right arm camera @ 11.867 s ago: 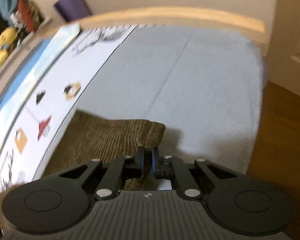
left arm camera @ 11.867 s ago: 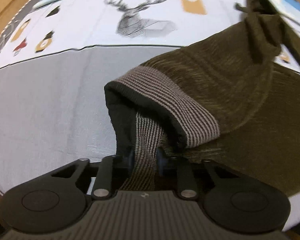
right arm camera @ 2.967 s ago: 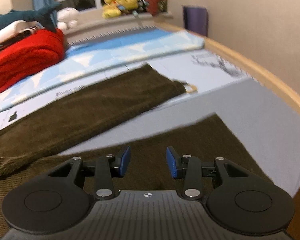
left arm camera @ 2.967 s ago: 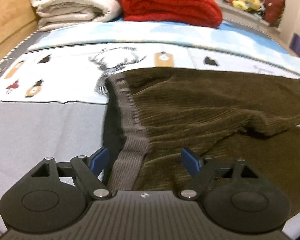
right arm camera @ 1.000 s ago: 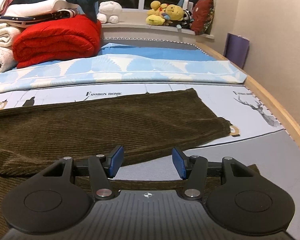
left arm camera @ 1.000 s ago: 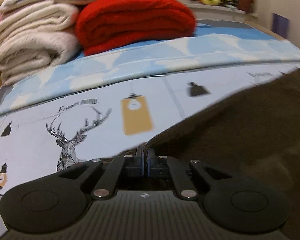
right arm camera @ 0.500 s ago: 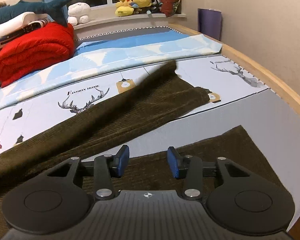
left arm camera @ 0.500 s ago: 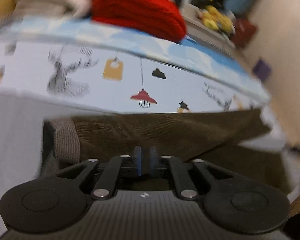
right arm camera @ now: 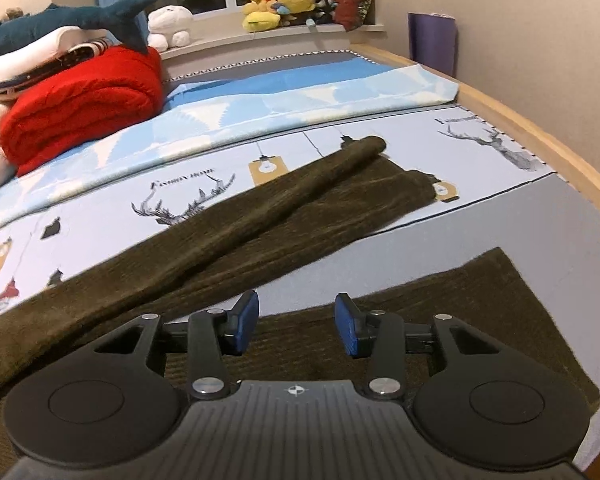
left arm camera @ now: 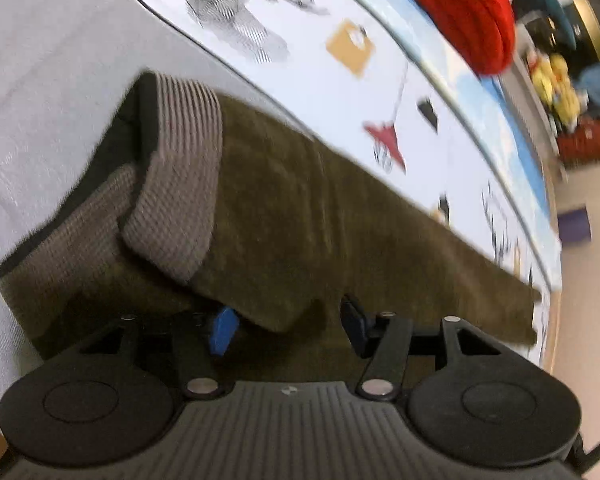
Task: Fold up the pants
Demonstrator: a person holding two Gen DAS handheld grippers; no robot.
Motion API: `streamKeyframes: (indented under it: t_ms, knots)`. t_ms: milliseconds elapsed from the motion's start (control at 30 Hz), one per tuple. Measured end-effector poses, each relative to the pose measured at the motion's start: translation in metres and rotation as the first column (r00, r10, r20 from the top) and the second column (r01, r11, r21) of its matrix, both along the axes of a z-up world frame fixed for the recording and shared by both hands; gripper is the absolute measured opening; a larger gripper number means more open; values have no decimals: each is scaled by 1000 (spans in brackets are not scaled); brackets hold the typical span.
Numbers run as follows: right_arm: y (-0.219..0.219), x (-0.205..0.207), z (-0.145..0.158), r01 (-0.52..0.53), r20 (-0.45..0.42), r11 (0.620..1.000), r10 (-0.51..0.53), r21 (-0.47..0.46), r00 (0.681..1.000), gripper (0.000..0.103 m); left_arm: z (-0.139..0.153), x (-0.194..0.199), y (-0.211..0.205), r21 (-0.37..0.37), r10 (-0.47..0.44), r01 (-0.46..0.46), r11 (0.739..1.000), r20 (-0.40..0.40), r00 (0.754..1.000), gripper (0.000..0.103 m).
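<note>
Lying across the bed [right arm camera: 572, 236], the brown corduroy pants [left arm camera: 320, 216] fill the middle of the left wrist view, their ribbed grey waistband [left arm camera: 180, 184] folded over at the centre left. At the bottom of that frame the left tool [left arm camera: 288, 322] tilts down over the cloth; its jaws are opening, a fold of the pants sits between them against the left blue pad, and the right pad stands apart from it. In the right wrist view a red blanket [right arm camera: 80, 104] sits upper left, 1 trouser leg runs diagonally from lower left to centre right, and the other leg lies under the right tool [right arm camera: 296, 324] at the bottom, whose jaws are parted and grip nothing.
</note>
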State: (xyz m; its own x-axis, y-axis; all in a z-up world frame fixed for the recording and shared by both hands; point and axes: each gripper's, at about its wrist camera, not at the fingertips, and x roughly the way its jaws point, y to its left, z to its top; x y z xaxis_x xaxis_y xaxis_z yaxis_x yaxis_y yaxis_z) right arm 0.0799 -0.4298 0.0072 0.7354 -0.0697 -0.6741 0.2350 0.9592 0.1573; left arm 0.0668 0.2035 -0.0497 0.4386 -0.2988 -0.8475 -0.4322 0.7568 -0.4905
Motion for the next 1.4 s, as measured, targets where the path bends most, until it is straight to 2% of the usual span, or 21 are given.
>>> streamKeyframes:
  t_ms: [67, 100, 167, 200, 367, 467, 633, 833, 1033, 1100, 1133, 1167, 1233, 1400]
  knots:
    - [-4, 6, 1, 8, 18, 999, -8, 38, 1000, 45, 6, 4, -1, 35, -14, 13, 999, 27, 1000, 58]
    - [-6, 9, 2, 14, 29, 998, -15, 57, 999, 46, 10, 5, -4, 74, -21, 18, 997, 41, 999, 52]
    - [-11, 17, 1, 26, 41, 995, -30, 99, 999, 46, 20, 6, -10, 187, -49, 37, 982, 60, 997, 16]
    - [-14, 24, -1, 35, 44, 991, -41, 132, 998, 46, 24, 6, -11, 233, -59, 40, 972, 74, 996, 13]
    - [-24, 62, -21, 75, 33, 965, -86, 252, 996, 46, 35, 12, -11, 284, -45, 4, 959, 136, 990, 12]
    - [-29, 86, -32, 121, 15, 954, -130, 275, 991, 46, 35, 15, -7, 258, -23, -11, 966, 128, 991, 13]
    - [-39, 123, -54, 182, -15, 914, -189, 363, 982, 46, 27, 26, -6, 239, 11, -31, 971, 84, 996, 13]
    - [-32, 172, -102, 153, -116, 912, -117, 380, 986, 46, 24, 33, -11, 272, 4, -20, 962, 57, 998, 13]
    - [-22, 194, -108, 82, -70, 932, -61, 353, 996, 47, 23, 36, -11, 272, 4, -18, 962, 50, 999, 13]
    - [-28, 198, -108, 105, -64, 917, -87, 386, 994, 47, 24, 36, -11, 276, -3, -11, 961, 49, 999, 13]
    - [-32, 199, -107, 122, -60, 907, -106, 403, 992, 43, 25, 36, -12, 280, -7, -7, 960, 50, 999, 12]
    - [-35, 199, -105, 138, -49, 901, -129, 412, 990, 25, 26, 35, -12, 284, -13, -2, 959, 51, 999, 11]
    - [-42, 195, -96, 162, -28, 889, -166, 427, 986, 5, 28, 33, -13, 293, -22, 4, 956, 57, 998, 10]
    - [-47, 159, -43, 114, 88, 891, -169, 440, 982, 3, 43, 22, -6, 296, -18, -19, 955, 120, 993, 7]
